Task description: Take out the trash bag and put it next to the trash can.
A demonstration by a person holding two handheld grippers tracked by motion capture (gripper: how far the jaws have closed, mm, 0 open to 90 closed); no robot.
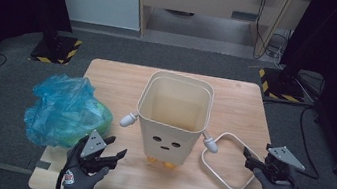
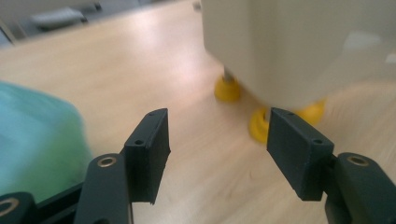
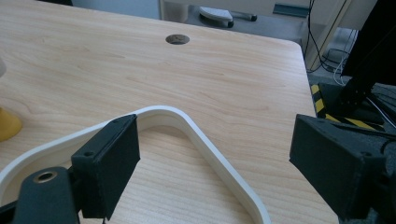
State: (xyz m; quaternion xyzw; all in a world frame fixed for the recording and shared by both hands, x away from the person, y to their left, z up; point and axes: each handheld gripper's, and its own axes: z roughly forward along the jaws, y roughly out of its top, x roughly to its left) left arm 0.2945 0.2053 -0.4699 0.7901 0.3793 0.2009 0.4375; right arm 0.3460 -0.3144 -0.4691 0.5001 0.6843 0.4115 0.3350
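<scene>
A cream bin [image 1: 165, 144] with a drawn face, stub arms and yellow feet [image 1: 159, 162] stands upright mid-table, its inside bare. A white loop frame [image 1: 232, 135] lies flat to its right. A crumpled blue plastic bag [image 1: 65, 109] sits at the table's left edge. My left gripper [image 1: 117, 146] is low near the front, between bag and bin, jaws open and nothing between them; its own view [image 2: 217, 140] faces the bin [image 2: 299, 46] and feet [image 2: 227, 89], bag [image 2: 37, 144] at left. My right gripper [image 1: 248, 158] is open beside the frame; its jaws [image 3: 215, 154] straddle the frame's corner [image 3: 161, 112] without touching.
The wooden table [image 1: 108, 78] has a cable hole [image 3: 177, 39] near its far right corner. Black stands with yellow-striped bases [image 1: 57, 48] [image 1: 279, 85] flank the table's back corners on grey carpet. Cables lie on the floor to the right.
</scene>
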